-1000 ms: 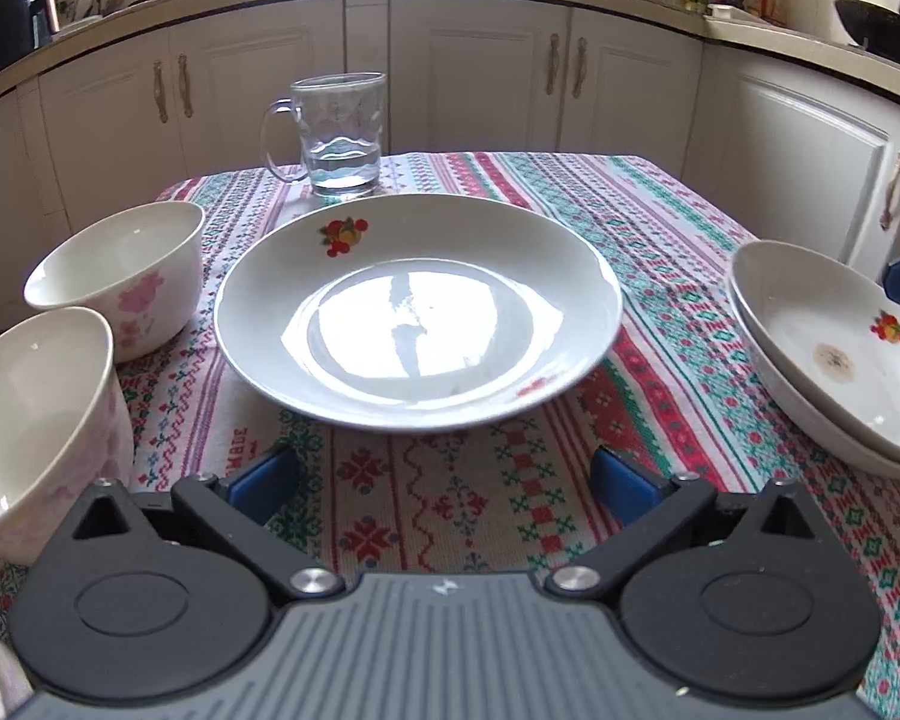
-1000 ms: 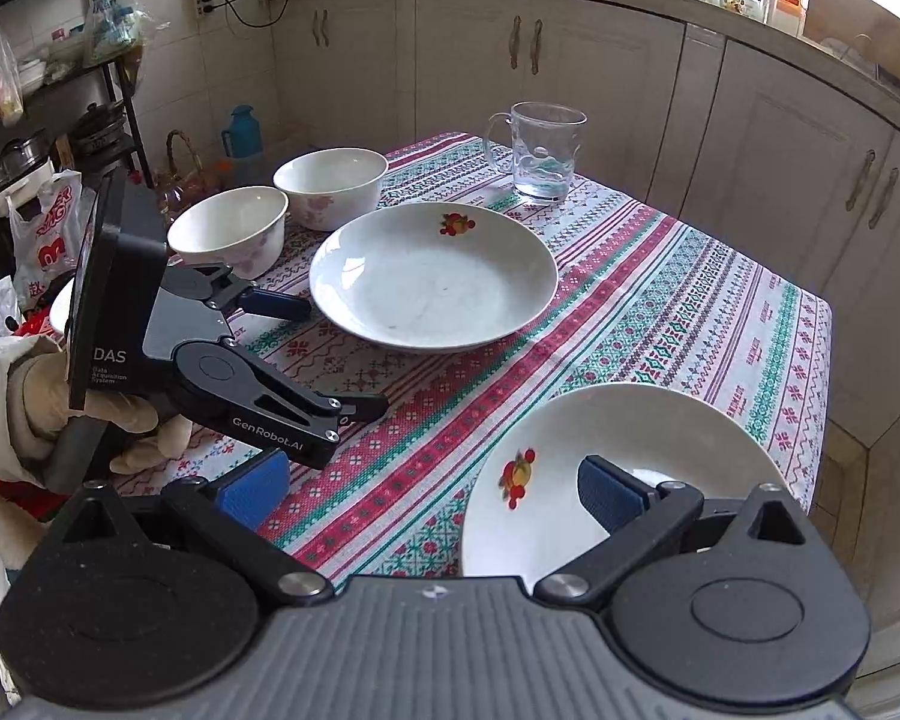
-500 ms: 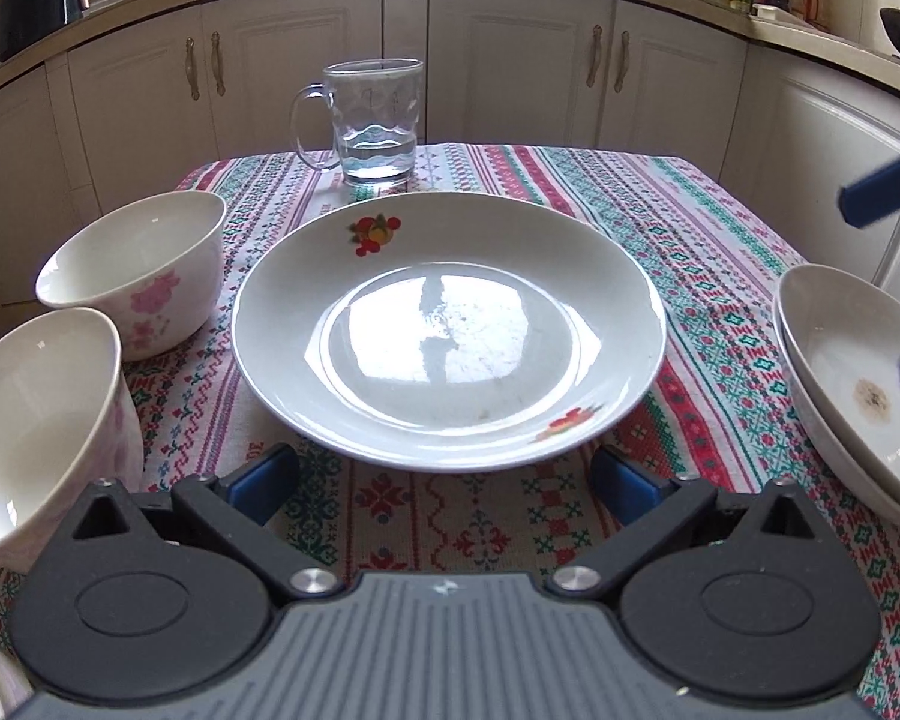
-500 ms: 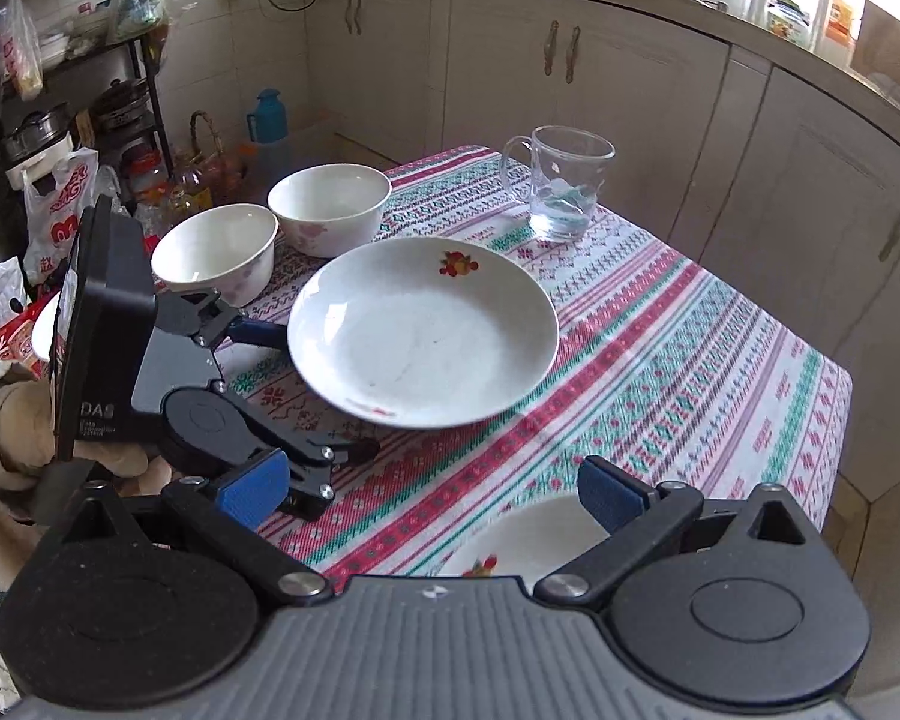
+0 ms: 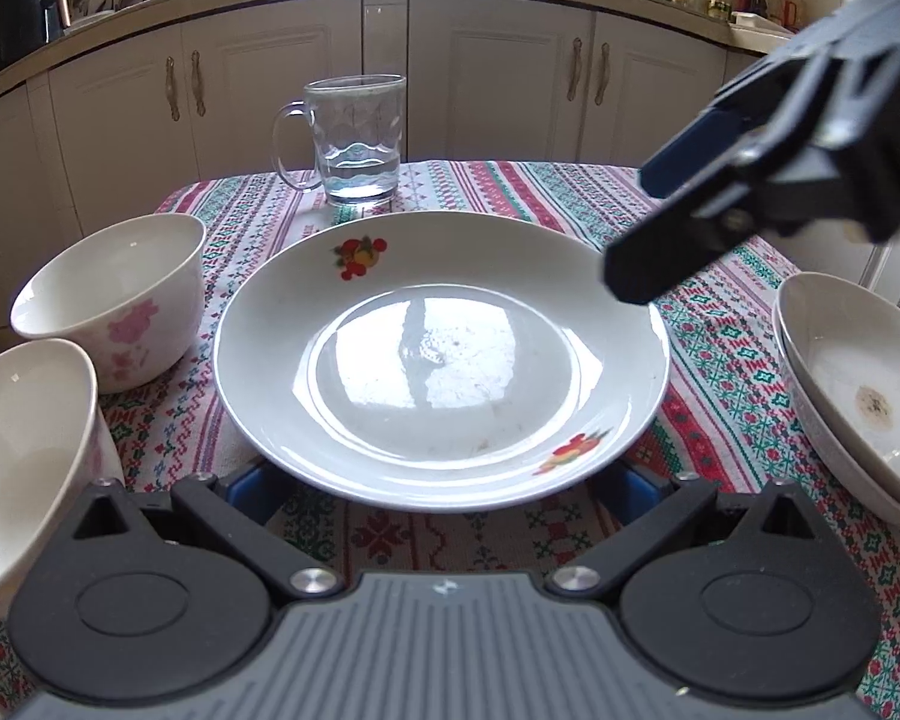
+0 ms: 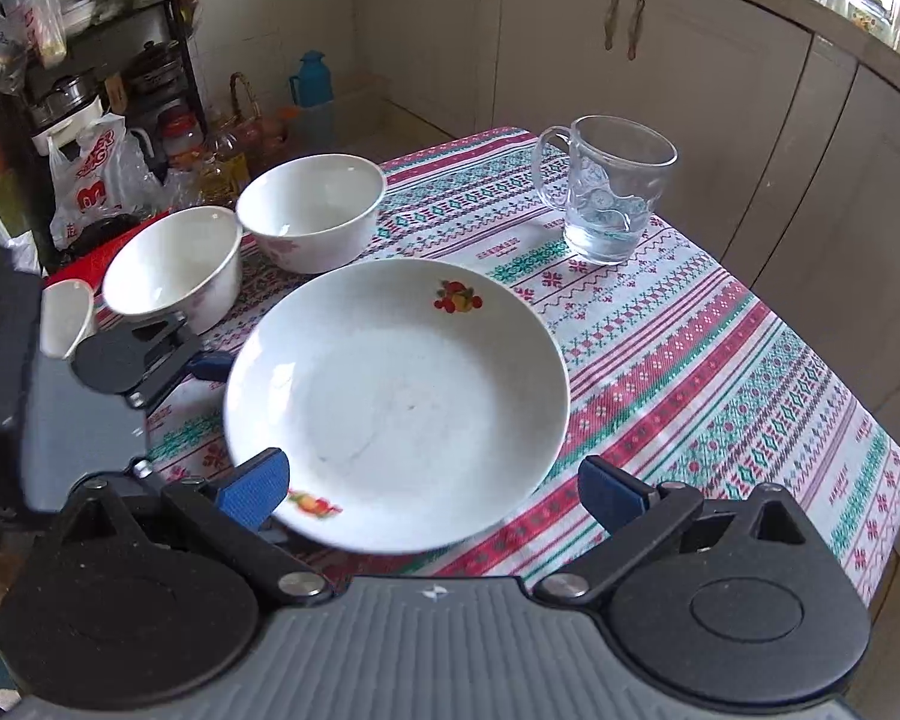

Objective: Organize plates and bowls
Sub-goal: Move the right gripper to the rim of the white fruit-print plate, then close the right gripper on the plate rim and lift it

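A large white plate with small fruit prints on its rim sits at the middle of the tabletop, which is covered by a cloth striped in red, green and white. My left gripper is at the plate's near edge, its blue-padded fingers spread wide and tucked beneath the rim on either side, not closed on it. In the right wrist view the plate looks lifted or tilted off the cloth, though I cannot tell for sure. My right gripper hovers above the plate's right side with its fingers released and empty.

Left of the plate stand two white bowls with pink flowers, one near and one farther back, just beside each other. At the right edge lies a stack of two more plates, the top one marked with a brown spot. Behind the large plate stands a glass mug with a little water in it.

Cream cabinets under a counter crowded with bottles ring the table. A cluttered rack with pots and plastic bags and a blue flask stand on the far left.

Compared with a second ago, my left fingers have moved forward from short of the plate to under its rim, and my right gripper has left the stack and come over the large plate.
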`<control>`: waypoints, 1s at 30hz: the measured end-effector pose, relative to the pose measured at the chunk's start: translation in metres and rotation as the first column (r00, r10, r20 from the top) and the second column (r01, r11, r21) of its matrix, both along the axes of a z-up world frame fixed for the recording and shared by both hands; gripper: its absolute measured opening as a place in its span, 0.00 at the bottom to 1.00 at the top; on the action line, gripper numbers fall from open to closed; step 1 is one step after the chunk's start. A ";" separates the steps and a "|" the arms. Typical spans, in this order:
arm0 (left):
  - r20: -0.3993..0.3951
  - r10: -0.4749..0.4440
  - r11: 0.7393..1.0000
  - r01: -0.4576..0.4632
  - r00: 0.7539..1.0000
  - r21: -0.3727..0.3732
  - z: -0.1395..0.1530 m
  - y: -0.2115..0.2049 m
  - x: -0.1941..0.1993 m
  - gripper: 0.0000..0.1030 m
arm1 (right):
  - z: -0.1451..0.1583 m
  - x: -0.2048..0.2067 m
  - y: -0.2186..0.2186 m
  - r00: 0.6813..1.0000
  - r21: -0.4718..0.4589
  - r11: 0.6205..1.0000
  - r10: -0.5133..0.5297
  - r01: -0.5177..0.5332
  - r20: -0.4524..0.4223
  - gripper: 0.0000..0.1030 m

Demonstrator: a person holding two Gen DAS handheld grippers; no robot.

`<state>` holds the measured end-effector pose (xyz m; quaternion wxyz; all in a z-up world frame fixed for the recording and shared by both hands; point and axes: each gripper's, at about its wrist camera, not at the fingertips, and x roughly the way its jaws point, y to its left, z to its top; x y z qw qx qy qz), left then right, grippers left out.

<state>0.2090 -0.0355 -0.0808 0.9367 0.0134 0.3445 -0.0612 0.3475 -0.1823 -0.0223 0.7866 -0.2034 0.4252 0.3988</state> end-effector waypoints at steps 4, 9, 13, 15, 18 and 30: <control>0.000 0.005 1.000 -0.005 1.000 -0.001 0.000 0.000 0.001 1.00 | -0.010 0.025 0.009 0.999 -0.001 1.000 0.016 -0.016 -0.029 1.00; 0.000 0.006 1.000 -0.006 1.000 -0.001 0.000 0.000 0.002 1.00 | -0.023 0.051 0.020 0.998 -0.012 0.999 0.041 -0.042 -0.053 1.00; 0.000 0.006 1.000 -0.006 1.000 0.000 0.000 0.000 0.002 1.00 | -0.035 0.073 0.027 0.995 -0.015 0.998 0.054 -0.055 -0.080 1.00; 0.000 0.006 1.000 -0.006 1.000 -0.001 0.000 0.001 0.002 1.00 | -0.042 0.083 0.029 0.993 -0.007 0.998 0.057 -0.058 -0.103 1.00; 0.000 0.007 1.000 -0.007 1.000 0.000 0.000 0.001 0.003 1.00 | -0.049 0.094 0.032 0.988 0.016 0.998 0.067 -0.066 -0.142 1.00; 0.002 0.014 1.000 -0.014 1.000 0.000 0.000 0.000 0.003 1.00 | -0.058 0.112 0.047 0.965 0.082 0.987 0.155 -0.140 -0.213 0.88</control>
